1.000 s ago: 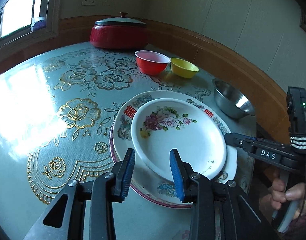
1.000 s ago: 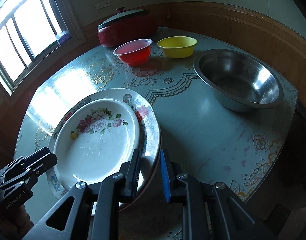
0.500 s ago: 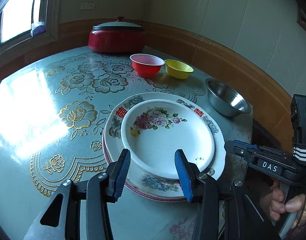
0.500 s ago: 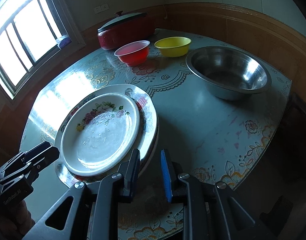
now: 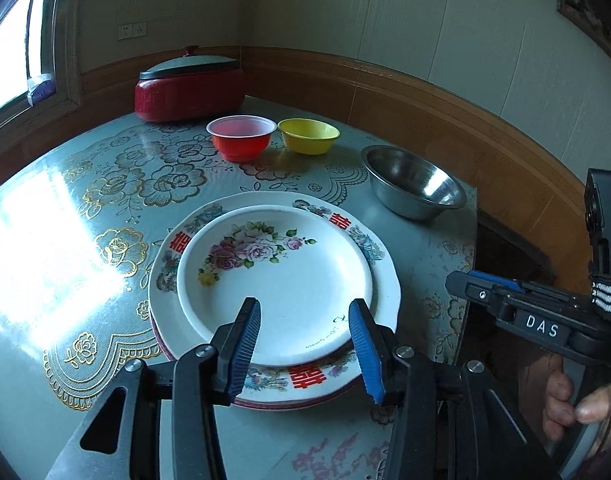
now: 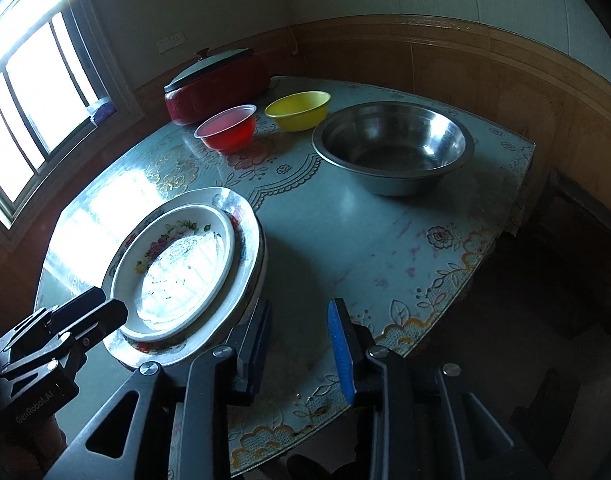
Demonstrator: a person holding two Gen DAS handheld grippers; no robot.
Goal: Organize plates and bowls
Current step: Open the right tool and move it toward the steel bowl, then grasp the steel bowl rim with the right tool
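- Both the left tool (image 5: 305, 344) and the right tool (image 6: 299, 344) were spread wide, holding nothing.
- The white flowered plate (image 5: 275, 284) topped the stack just ahead of the left tool.
- Risk: a careless nudge could slide the stack off the near table (image 6: 345, 220) edge.

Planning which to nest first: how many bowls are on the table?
3. The red bowl and yellow bowl sit side by side before the red pot; the steel bowl stands apart near the table's right edge. None looks hidden.
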